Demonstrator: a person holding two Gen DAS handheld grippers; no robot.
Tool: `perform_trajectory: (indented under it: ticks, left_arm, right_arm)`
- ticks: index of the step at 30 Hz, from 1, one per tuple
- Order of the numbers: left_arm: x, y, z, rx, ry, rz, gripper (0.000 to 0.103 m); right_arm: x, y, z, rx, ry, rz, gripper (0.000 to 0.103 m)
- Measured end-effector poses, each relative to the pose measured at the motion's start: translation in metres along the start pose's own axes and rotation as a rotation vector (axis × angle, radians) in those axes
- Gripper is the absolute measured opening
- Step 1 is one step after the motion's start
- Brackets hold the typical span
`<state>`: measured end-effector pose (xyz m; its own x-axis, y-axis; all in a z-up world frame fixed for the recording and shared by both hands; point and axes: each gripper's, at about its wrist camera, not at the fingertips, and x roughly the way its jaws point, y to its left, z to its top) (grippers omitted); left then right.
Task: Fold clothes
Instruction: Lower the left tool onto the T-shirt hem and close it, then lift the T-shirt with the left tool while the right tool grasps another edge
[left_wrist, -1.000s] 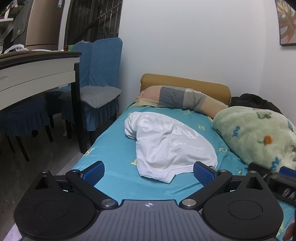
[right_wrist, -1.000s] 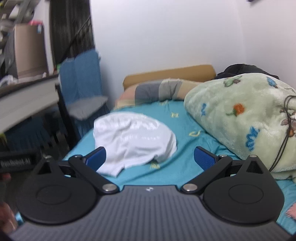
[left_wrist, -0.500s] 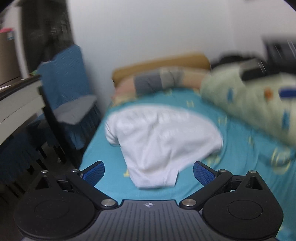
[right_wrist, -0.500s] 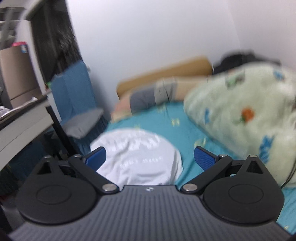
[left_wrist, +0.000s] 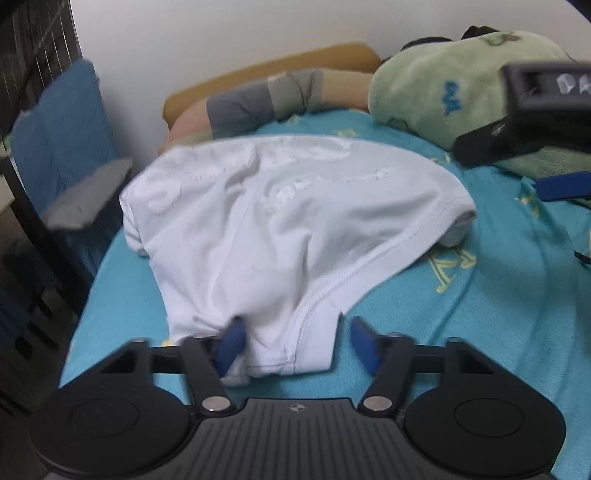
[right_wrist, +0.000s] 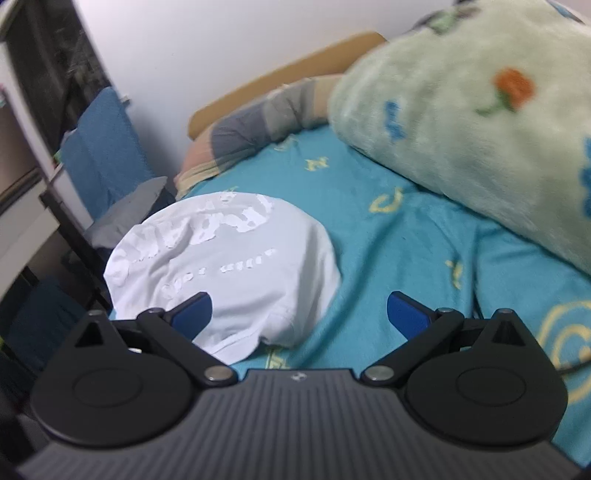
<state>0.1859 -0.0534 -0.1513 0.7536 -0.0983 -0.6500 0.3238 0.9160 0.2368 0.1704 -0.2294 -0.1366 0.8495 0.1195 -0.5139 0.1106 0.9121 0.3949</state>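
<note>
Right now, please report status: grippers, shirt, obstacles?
Left gripper open around hem of white shirt. Right gripper open, hovering. Shirt crumpled on bed. Green blanket beside.

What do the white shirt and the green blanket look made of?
White shirt: thin, matte knit, probably cotton jersey, judging by its soft creases and stitched hem. Green blanket: thick plush fleece, fuzzy nap, printed flowers.

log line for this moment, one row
left hand-held gripper open, straddling white t-shirt hem | right hand-held gripper open, above shirt edge | unfolded
</note>
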Motion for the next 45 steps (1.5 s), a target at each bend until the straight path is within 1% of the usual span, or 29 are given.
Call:
perform_trajectory:
  ticks: [1, 4, 6, 9, 11, 15, 19, 20, 22, 24, 27, 29, 30, 33, 37, 39, 41, 42, 45]
  left_arm:
    - [0.000, 0.003, 0.002, -0.009, 0.004, -0.004, 0.012]
    - [-0.010, 0.020, 0.013, -0.086, -0.012, -0.025, 0.011]
    - [-0.022, 0.032, 0.022, -0.132, -0.038, -0.043, 0.011]
    - [-0.041, 0.046, 0.030, -0.194, -0.084, -0.047, 0.011]
    - [-0.050, 0.054, 0.034, -0.232, -0.103, -0.053, 0.011]
    - [-0.060, 0.062, 0.037, -0.304, -0.117, -0.068, 0.011]
    - [-0.069, 0.061, 0.035, -0.312, -0.148, -0.063, 0.009]
    - [-0.072, 0.062, 0.035, -0.319, -0.165, -0.057, 0.006]
    - [-0.078, 0.063, 0.036, -0.337, -0.202, -0.044, 0.005]
    - [-0.093, 0.062, 0.042, -0.363, -0.267, -0.040, 0.005]
    - [-0.120, 0.062, 0.050, -0.425, -0.358, -0.059, 0.005]
    - [-0.138, 0.062, 0.053, -0.452, -0.404, -0.071, 0.005]
    - [-0.148, 0.063, 0.053, -0.454, -0.426, -0.076, 0.005]
    - [-0.181, 0.070, 0.048, -0.461, -0.491, -0.086, 0.005]
    - [-0.223, 0.092, 0.037, -0.520, -0.549, -0.103, 0.005]
    - [-0.240, 0.101, 0.029, -0.549, -0.550, -0.121, 0.005]
    - [-0.251, 0.108, 0.016, -0.581, -0.524, -0.131, 0.005]
    - [-0.253, 0.112, 0.008, -0.601, -0.497, -0.137, 0.005]
    - [-0.241, 0.117, -0.019, -0.638, -0.363, -0.155, 0.005]
  right_arm:
    - [0.002, 0.002, -0.002, -0.026, -0.013, 0.001, 0.103]
    - [0.006, 0.006, -0.006, -0.095, -0.037, 0.013, 0.103]
    - [0.007, 0.011, -0.009, -0.147, -0.041, 0.022, 0.103]
    - [0.003, 0.022, -0.016, -0.249, -0.055, 0.030, 0.103]
    - [0.009, 0.025, -0.015, -0.260, -0.062, 0.006, 0.103]
    - [0.023, 0.032, -0.012, -0.277, -0.077, -0.045, 0.103]
    - [0.036, 0.038, -0.010, -0.294, -0.091, -0.095, 0.103]
    - [0.040, 0.040, -0.009, -0.298, -0.095, -0.108, 0.103]
    - [0.047, 0.043, -0.008, -0.306, -0.102, -0.133, 0.103]
    - [0.038, 0.035, 0.004, -0.268, -0.146, -0.149, 0.103]
    - [0.023, 0.023, 0.022, -0.208, -0.215, -0.172, 0.103]
    - [0.013, 0.014, 0.034, -0.168, -0.261, -0.187, 0.103]
    - [0.005, 0.017, 0.038, -0.180, -0.281, -0.202, 0.103]
    - [-0.033, 0.031, 0.052, -0.221, -0.399, -0.233, 0.103]
    - [-0.069, 0.045, 0.038, -0.276, -0.403, -0.231, 0.103]
    - [-0.087, 0.051, 0.030, -0.303, -0.403, -0.230, 0.103]
    - [-0.105, 0.058, 0.023, -0.330, -0.403, -0.229, 0.103]
    - [-0.114, 0.062, 0.019, -0.344, -0.403, -0.228, 0.103]
    - [-0.141, 0.072, 0.008, -0.385, -0.403, -0.226, 0.103]
